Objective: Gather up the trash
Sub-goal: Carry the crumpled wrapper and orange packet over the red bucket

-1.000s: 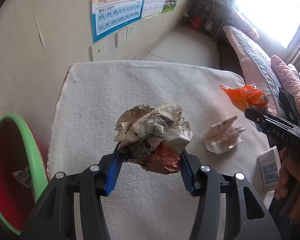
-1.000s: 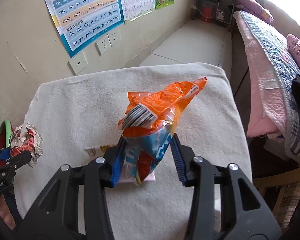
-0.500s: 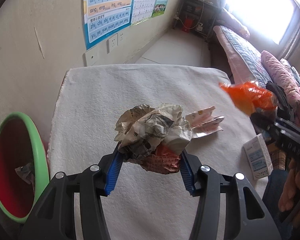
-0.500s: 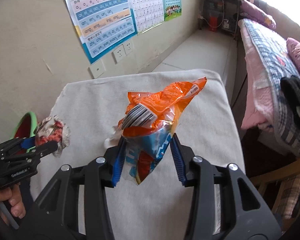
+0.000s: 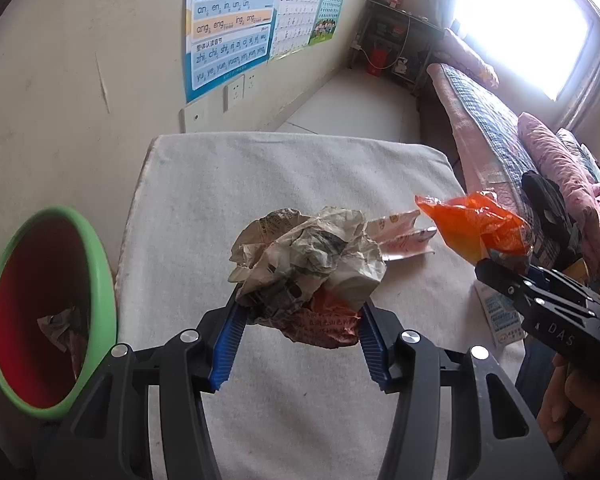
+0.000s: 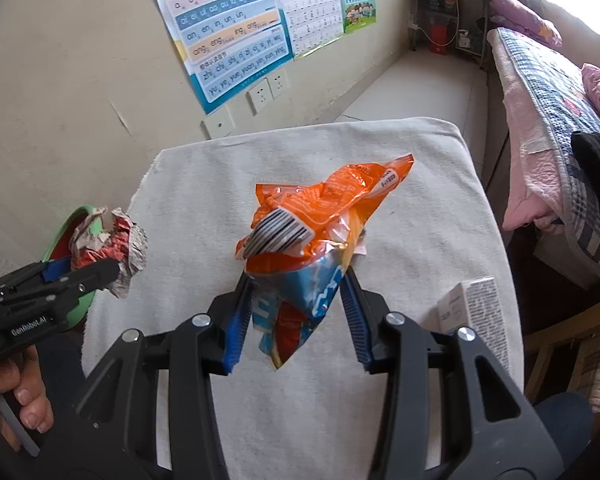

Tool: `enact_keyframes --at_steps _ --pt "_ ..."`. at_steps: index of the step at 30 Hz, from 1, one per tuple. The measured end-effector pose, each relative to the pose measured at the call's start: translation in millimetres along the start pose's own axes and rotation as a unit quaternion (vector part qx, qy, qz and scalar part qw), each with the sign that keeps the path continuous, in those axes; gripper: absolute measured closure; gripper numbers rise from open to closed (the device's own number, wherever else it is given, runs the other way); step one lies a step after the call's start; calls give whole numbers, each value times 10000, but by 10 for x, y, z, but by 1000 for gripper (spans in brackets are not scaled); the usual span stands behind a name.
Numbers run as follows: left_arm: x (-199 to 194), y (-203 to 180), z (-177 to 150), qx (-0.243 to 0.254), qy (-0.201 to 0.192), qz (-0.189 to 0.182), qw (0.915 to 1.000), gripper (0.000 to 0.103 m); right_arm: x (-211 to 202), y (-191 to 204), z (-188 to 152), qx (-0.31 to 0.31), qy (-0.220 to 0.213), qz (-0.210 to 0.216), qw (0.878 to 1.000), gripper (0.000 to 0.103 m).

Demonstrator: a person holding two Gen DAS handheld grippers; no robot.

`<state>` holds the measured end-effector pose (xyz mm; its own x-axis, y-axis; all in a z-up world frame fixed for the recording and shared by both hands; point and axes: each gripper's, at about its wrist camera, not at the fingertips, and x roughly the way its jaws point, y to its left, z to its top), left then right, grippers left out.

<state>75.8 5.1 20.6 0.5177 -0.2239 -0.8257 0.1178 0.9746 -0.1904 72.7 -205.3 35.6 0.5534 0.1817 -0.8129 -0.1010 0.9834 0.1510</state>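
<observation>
Two items are held above the white-covered table [image 5: 204,208]. The green-rimmed red basin [image 5: 100,264], left of the table, contains one crumpled scrap [image 5: 62,326]. The left tool [image 5: 298,334] clamps a crumpled newspaper ball [image 5: 306,254]. The right tool [image 6: 296,316] grips an orange snack wrapper [image 6: 320,220], which partly hides a pink wrapper [image 5: 398,234] lying on the table.

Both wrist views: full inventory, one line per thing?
crumpled newspaper ball: 1, grey-white and red, held in left tongs
snack bag: 1, orange and blue, held in right tongs
flat wrapper: 1, pink-white, on the cloth
small box: 1, white, cloth's right edge
bin: 1, green rim, red inside, left of table, paper scrap inside
table cloth: 1, white
pinyin posters: several, on the wall
bed: 1, right side
left tongs: shut on the ball
right tongs: shut on the bag
</observation>
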Motion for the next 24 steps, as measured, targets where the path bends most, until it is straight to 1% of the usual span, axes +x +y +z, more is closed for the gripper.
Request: enact_keyframes --at_steps 5,10,13,20,24 --pt "-73 112 -68 -127 -12 9 9999 54 -10 165 -36 -112 -1 98 9999 61" --pt "-181 248 -97 -259 -111 68 9996 54 -4 335 -37 -247 -37 164 9996 61" --pt "-241 318 -120 -306 -163 114 9993 54 25 372 -39 -240 31 197 9995 61" --pt "-381 596 -192 -612 -258 171 9976 54 15 534 5 -329 29 356 9988 61" --pt "-488 795 -196 -805 -360 266 9957 54 30 715 46 -437 28 500 9978 61"
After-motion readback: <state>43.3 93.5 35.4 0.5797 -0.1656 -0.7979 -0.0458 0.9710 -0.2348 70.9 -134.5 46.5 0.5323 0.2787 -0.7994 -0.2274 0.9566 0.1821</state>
